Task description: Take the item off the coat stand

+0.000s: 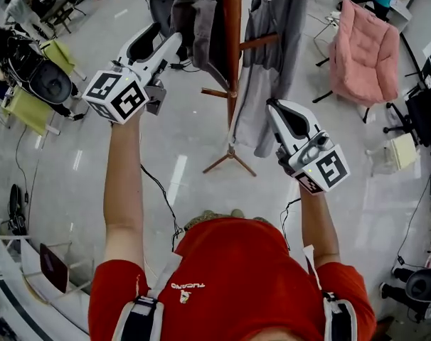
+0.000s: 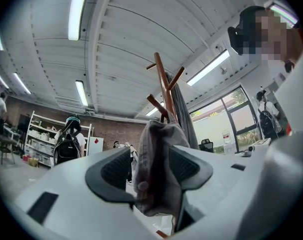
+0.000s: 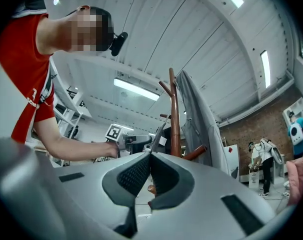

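Two tongs are held up near the coat stand (image 3: 174, 114). The left tongs (image 2: 150, 148) are spread wide, and a grey garment (image 2: 159, 194) hangs between the pads without being pinched. The right tongs (image 3: 150, 154) are closed on nothing. From the left tongs, the garment rises at 12 o'clock toward the stand's pegs. Only the head view shows the stand's feet on open floor (image 1: 166, 141), with a pink chair (image 1: 363, 52) at 2 o'clock.

Ceiling tube lights (image 2: 77, 11) glare brightly; fisheye edges warp.
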### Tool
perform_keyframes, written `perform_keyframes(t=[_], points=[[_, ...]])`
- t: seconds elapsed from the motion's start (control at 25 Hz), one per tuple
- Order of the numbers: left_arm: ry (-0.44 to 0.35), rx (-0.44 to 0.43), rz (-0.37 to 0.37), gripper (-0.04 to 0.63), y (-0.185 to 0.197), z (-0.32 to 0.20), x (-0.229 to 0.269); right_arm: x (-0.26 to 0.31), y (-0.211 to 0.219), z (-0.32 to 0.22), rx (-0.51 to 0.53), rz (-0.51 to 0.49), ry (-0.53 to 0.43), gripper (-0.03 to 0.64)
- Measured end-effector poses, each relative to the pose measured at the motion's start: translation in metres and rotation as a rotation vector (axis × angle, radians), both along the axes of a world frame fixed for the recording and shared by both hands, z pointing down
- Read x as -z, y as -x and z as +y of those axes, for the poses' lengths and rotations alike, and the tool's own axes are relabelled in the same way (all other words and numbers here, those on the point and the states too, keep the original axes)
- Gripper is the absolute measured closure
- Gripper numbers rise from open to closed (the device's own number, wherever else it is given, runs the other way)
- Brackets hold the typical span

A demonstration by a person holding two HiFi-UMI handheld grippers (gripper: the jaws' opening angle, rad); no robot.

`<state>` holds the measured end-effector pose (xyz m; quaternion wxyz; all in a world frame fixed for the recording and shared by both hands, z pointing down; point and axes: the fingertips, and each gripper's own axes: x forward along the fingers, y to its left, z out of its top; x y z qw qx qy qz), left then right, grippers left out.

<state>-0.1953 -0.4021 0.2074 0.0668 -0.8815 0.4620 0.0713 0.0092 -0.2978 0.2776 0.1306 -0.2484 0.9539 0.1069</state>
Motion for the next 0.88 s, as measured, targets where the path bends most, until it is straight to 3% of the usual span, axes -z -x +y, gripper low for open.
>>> perform_keyframes(t=[0.32,0.36,0.44,0.48,0.88], points=[[0.074,-0.144,-0.088,0.359,-0.026,-0.058,-0.022,-0.006,0.008,-0.013,-0.074,0.019,0.015,0.592],[0.071,-0.153,-0.093,0.378,-0.027,-0.060,-0.023,-0.007,0.009,-0.011,-0.082,0.025,0.017,0.592],[0.061,-0.172,-0.081,0.521,-0.028,-0.060,-0.020,-0.009,0.008,-0.009,-0.098,0.035,0.019,0.592],[0.058,-0.180,-0.068,0.553,-0.029,-0.059,-0.018,-0.010,0.007,-0.008,-0.106,0.038,0.020,0.592],[0.027,-0.106,-0.002,0.569,-0.011,-0.055,0.028,-0.015,-0.002,-0.006,-0.137,0.028,0.046,0.592]])
